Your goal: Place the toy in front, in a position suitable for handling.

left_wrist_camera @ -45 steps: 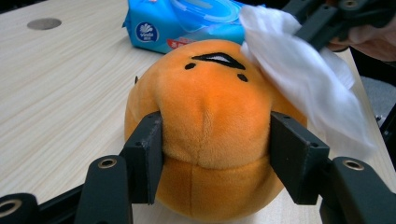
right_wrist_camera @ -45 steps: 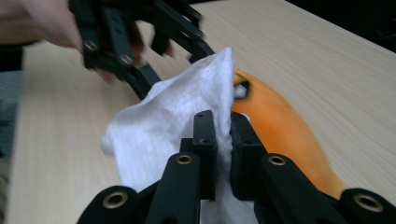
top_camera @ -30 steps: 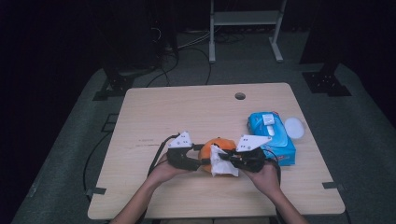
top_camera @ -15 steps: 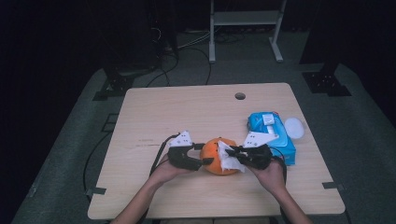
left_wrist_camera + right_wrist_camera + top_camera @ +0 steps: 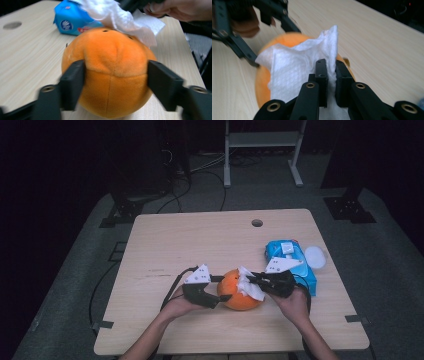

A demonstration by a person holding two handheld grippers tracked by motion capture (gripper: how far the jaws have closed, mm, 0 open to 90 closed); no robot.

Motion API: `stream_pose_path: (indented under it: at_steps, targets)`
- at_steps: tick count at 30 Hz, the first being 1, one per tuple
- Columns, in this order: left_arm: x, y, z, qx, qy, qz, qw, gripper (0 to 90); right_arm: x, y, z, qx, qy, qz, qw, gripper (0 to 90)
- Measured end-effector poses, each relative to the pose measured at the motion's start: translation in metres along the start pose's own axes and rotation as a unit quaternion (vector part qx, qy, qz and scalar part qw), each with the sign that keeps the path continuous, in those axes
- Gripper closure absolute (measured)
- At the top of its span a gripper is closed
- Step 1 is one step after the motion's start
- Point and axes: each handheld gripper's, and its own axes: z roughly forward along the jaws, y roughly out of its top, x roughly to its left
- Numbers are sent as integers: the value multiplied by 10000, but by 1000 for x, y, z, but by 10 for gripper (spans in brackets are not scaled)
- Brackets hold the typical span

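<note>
An orange plush ball [image 5: 239, 295] rests on the wooden table [image 5: 200, 245] near its front edge. My left gripper [image 5: 223, 290] reaches it from the left. In the left gripper view its two black jaws flank the ball [image 5: 112, 75] and touch its sides. They have just been opening, with the ball still between them. My right gripper [image 5: 252, 281] comes from the right, shut on a crumpled white tissue [image 5: 248, 287] that lies on the ball's upper right. In the right gripper view the jaws [image 5: 331, 75] pinch the tissue [image 5: 294, 67] over the ball [image 5: 262, 82].
A blue pack of wipes [image 5: 290, 265] lies right of the ball, behind my right hand, with a white round lid [image 5: 315, 256] beside it. A cable hole [image 5: 257, 223] sits near the table's far edge. Dark floor, cables and a metal stand lie beyond.
The right gripper has dragged the tissue from the ball's front up to its upper right, baring more of the orange surface. The left jaws now stand wider around the ball.
</note>
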Motion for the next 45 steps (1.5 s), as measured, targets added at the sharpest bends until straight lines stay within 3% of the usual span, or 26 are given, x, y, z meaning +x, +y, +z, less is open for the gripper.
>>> stream_pose_path:
  at_steps: [1, 4, 8, 12, 16, 18, 20, 23, 25, 29, 33, 36, 38, 40, 42, 43, 45]
  targets:
    - [2, 0, 1, 7, -21, -209, 9998, 197, -1, -2, -1, 32, 2, 46, 10000, 820]
    - [4, -2, 4, 55, -89, -483, 9988, 143, 1, -4, -3, 63, 112, 90, 9999, 821]
    - [5, -3, 2, 91, -74, -465, 9989, 243, 14, -1, -1, 101, 261, 0, 9996, 826]
    - [4, -4, -1, 89, -72, -199, 9997, 337, 21, 3, 1, 60, 478, 10, 9988, 828]
    - [-8, 2, 2, 67, -42, 378, 9993, 371, 29, 16, 2, -141, 729, -61, 9972, 828]
    - [-15, 5, 3, 125, 2, 682, 9976, 371, 34, 22, 4, -177, 719, -212, 9970, 828]
    - [-18, 6, 4, 113, 3, 795, 9968, 374, 35, 27, 6, -167, 672, -309, 9971, 828]
    - [-17, 4, 4, 102, -29, 794, 9968, 373, 25, 26, 5, -158, 557, -237, 9980, 828]
    - [-16, 3, 4, 121, -28, 749, 9971, 363, 14, 20, 5, -89, 429, -142, 9989, 827]
    - [-7, 0, 5, 199, -168, 257, 9993, 214, 1, 4, 4, 18, 417, 164, 9990, 827]
    - [-5, -2, 10, 308, -277, -171, 9990, 120, 4, -3, -3, 37, 431, 215, 9988, 828]
    - [-6, -2, 11, 260, -332, -229, 9988, 153, 13, -3, -9, 47, 407, 146, 9991, 829]
    - [-7, 1, 9, 274, -339, -74, 9990, 220, 18, -3, -11, 40, 382, 93, 9992, 831]
    - [-11, 3, 7, 297, -306, 213, 9989, 282, 22, -2, -13, 25, 428, 74, 9991, 833]
    - [-11, 3, 7, 314, -300, 321, 9985, 313, 25, 2, -14, 7, 483, 0, 9988, 833]
    - [-14, 4, 7, 318, -286, 504, 9978, 322, 28, 6, -13, -31, 552, -9, 9985, 833]
    - [-18, 5, 8, 310, -267, 672, 9969, 331, 32, 13, -10, -89, 627, -113, 9979, 832]
